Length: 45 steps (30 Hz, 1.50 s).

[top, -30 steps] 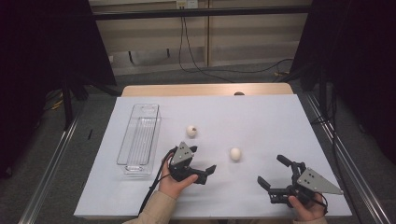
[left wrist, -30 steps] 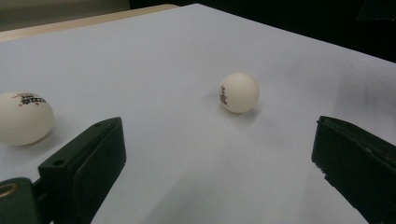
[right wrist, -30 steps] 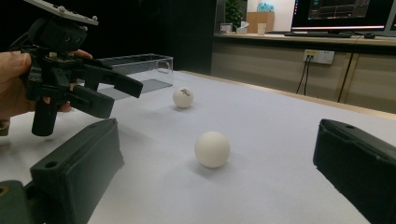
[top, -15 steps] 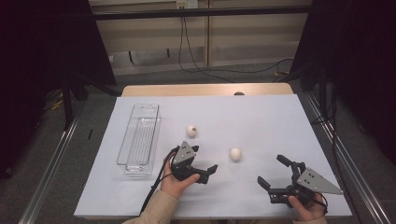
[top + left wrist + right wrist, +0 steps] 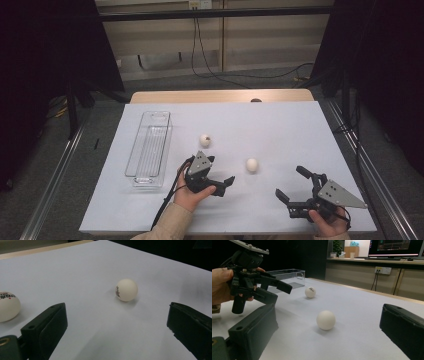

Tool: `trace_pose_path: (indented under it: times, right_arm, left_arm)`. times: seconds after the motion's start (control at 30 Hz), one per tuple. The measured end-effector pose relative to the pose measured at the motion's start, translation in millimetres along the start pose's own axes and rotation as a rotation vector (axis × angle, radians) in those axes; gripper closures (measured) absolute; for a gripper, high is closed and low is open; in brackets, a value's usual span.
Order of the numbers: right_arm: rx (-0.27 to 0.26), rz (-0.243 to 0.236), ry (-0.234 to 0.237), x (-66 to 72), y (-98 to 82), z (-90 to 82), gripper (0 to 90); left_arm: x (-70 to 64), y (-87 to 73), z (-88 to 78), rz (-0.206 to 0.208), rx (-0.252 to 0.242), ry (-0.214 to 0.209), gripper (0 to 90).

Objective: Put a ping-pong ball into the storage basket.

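Two white balls sit on the white table (image 5: 280,125). The nearer ball (image 5: 252,165) lies about mid-table, a bit toward the front edge, between the two grippers. The farther ball (image 5: 205,140) lies left of it and toward the back, near the clear tray (image 5: 150,145).

Left gripper (image 5: 220,184): jaws wide apart, nothing between them. It hovers near the front edge, left of centre, aimed at the nearer ball. In the left gripper view that ball (image 5: 126,290) sits ahead of the jaw tips, in line with the gap, not touching either jaw; the farther ball (image 5: 8,306) sits at the left picture edge, outside the left jaw.

Right gripper (image 5: 292,187): jaws also wide apart, empty. It sits near the front right corner, well apart from the nearer ball. In the right gripper view the nearer ball (image 5: 326,320) lies ahead between the jaws, clear of both; the farther ball (image 5: 310,292) lies beyond it, the left gripper (image 5: 275,291) at left, the tray (image 5: 287,277) behind.

The tray lies lengthwise along the left edge, empty. Bare table lies all around the nearer ball, with open room to the right edge and the back edge. Both balls are apart from each other and from the tray.
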State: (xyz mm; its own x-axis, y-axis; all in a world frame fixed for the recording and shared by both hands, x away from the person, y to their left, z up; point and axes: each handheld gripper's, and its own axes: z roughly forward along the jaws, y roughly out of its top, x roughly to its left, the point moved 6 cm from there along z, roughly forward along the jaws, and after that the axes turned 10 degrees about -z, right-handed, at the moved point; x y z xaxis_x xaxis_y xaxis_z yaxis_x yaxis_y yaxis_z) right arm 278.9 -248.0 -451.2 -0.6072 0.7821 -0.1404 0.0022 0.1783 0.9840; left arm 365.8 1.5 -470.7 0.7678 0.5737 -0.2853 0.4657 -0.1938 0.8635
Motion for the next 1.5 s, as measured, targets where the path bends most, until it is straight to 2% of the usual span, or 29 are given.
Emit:
trace_pose_path:
  times: [0.67,0.87,1.5]
  right_arm:
    - [-0.002,-0.002,0.001,0.2,0.2,0.2,0.5]
    - [-0.001,0.000,0.000,0.1,0.2,0.2,0.5]
    - [-0.003,-0.001,0.003,0.3,0.3,0.5,0.5]
  left_arm:
    - [-0.9,1.7,4.8,0.003,0.016,-0.003,3.2]
    - [-1.9,2.3,6.8,0.019,0.029,-0.001,3.3]
    - [-2.4,3.6,13.2,0.016,0.041,0.001,3.3]
